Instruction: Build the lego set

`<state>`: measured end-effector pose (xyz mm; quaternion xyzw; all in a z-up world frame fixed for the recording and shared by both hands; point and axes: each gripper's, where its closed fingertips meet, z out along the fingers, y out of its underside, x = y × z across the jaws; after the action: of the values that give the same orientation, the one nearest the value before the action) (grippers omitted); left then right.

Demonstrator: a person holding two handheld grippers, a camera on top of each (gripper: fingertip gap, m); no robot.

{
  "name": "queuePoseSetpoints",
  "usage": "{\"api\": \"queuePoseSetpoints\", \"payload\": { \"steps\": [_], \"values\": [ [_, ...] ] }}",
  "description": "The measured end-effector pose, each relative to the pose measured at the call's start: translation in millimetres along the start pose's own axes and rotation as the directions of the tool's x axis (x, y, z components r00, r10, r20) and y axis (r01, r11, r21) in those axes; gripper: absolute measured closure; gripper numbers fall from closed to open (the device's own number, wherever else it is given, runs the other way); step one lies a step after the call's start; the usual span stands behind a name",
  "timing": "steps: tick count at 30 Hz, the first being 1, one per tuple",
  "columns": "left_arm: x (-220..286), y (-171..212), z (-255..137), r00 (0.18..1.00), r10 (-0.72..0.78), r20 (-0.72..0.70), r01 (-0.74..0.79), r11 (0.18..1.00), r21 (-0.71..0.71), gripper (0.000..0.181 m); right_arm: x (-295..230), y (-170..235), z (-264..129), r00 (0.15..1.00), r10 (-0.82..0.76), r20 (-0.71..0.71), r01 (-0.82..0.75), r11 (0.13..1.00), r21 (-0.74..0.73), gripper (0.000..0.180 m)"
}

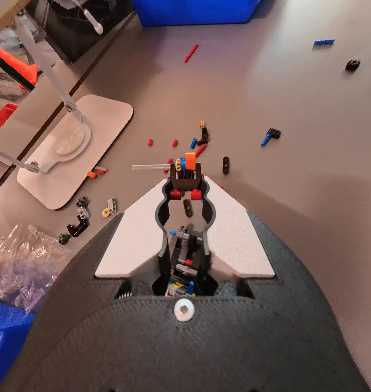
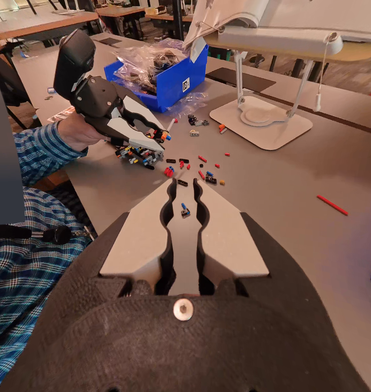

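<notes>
My left gripper (image 1: 185,180) is shut on a small lego gear assembly (image 1: 185,171): a black frame with a black gear, tan gear, blue and orange pieces and a grey axle sticking out left. It is held above the grey table. In the right wrist view the left gripper (image 2: 159,137) holds this assembly (image 2: 164,134) over a larger partly built lego chassis (image 2: 138,154). My right gripper (image 2: 184,182) is open and empty, low over the table, with a black-and-blue pin piece (image 2: 185,210) between its fingers and a black link (image 2: 182,182) at its tips.
Loose red, black, blue and grey pieces (image 2: 201,167) lie scattered mid-table. A long red axle (image 2: 332,204) lies to the right. A blue bin (image 2: 169,84) with plastic bags stands behind. A white stand's base (image 2: 261,127) sits at the back right. A person's plaid sleeve (image 2: 42,148) is at left.
</notes>
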<state>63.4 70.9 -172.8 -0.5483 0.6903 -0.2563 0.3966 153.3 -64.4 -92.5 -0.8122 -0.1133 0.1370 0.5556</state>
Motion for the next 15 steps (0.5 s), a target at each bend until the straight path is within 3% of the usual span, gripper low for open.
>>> {"api": "queuePoseSetpoints", "payload": {
  "steps": [10,15],
  "values": [
    [51.3,-31.1,-0.2,0.988,0.146,0.044,-0.148,0.988,0.047,0.156,-19.0,22.6,-69.2,0.992,0.078,-0.098,-0.070,0.994,0.079,0.148],
    [86.7,-52.0,17.7,0.965,0.262,0.029,-0.263,0.956,0.129,0.156,-41.7,38.1,-95.4,0.958,0.247,-0.149,-0.223,0.962,0.156,0.149]
  ]
}}
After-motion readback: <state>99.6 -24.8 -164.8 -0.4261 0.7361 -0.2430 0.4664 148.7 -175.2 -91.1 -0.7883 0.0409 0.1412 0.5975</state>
